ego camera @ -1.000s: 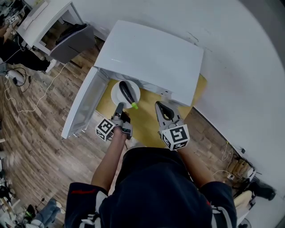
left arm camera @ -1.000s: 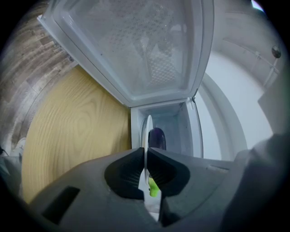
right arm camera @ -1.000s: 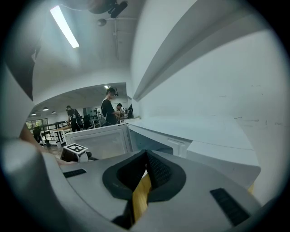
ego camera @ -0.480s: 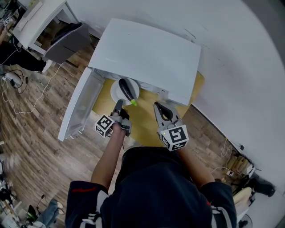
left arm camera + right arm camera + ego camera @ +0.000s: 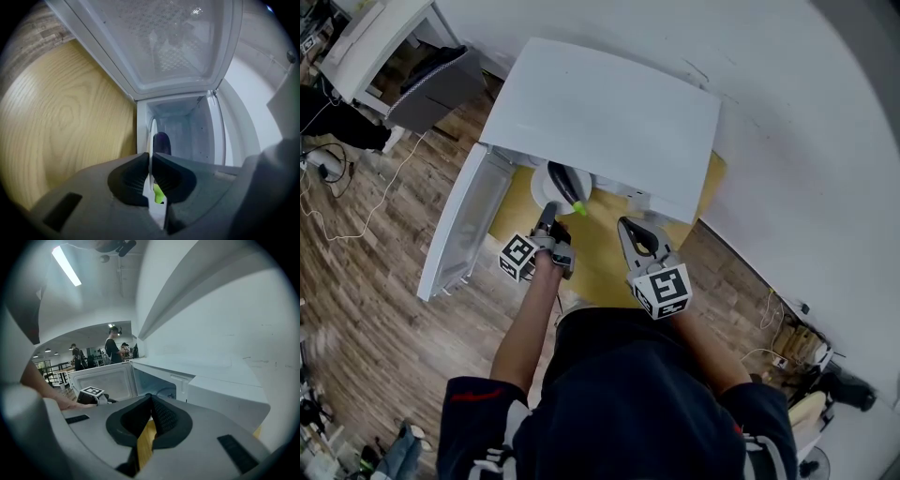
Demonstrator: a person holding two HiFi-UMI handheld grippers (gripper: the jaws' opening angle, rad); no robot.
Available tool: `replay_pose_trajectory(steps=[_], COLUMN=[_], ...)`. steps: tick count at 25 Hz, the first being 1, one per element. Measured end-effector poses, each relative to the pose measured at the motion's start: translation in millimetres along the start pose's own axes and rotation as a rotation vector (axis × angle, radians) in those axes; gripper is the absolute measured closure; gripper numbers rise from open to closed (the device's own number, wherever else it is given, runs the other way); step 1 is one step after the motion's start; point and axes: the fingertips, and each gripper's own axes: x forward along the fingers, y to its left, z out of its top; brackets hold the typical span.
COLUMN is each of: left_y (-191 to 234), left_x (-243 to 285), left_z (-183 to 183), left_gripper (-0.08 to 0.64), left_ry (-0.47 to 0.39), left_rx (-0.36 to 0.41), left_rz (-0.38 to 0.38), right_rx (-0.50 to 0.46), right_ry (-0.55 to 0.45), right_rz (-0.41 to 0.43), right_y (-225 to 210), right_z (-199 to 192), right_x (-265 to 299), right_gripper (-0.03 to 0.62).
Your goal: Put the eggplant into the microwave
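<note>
Your head camera looks steeply down from above onto the microwave [image 5: 600, 117] roof, its open door [image 5: 464, 230], the left gripper [image 5: 548, 222] and the right gripper [image 5: 628, 225]. The left gripper view is rolled sideways and faces straight into the cavity from close by. The plate [image 5: 151, 133] shows edge-on there and from above in the head view. The right gripper view looks across the microwave's front from farther back. All three views share the door.

White microwave [image 5: 600, 122]; white plate [image 5: 541, 189]; eggplant [image 5: 565, 184] seemingly dark purple with lime-green stem; yellow wood-grain table [image 5: 600, 253]; brown plank floor [image 5: 375, 262] at nine o'clock.
</note>
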Motion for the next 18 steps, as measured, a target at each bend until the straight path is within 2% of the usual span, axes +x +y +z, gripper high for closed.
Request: replay_pose_trajectory(steps=[5,18], left_y=[0,-3], left_x=[10,38], left_z=[1,0], left_gripper=[0.537,0.537], left_ry=[0.004,0.027], left_rx=[-0.021,-0.016], left_rz=[-0.008,-0.015], right_rx=[0.002,0.011], right_ry=[0.013,0.037], right_rz=[-0.005,-0.011], right_y=[-1,-1], right_z=[-4,-12], right_x=[0,2], right_gripper=[0.58,0.58])
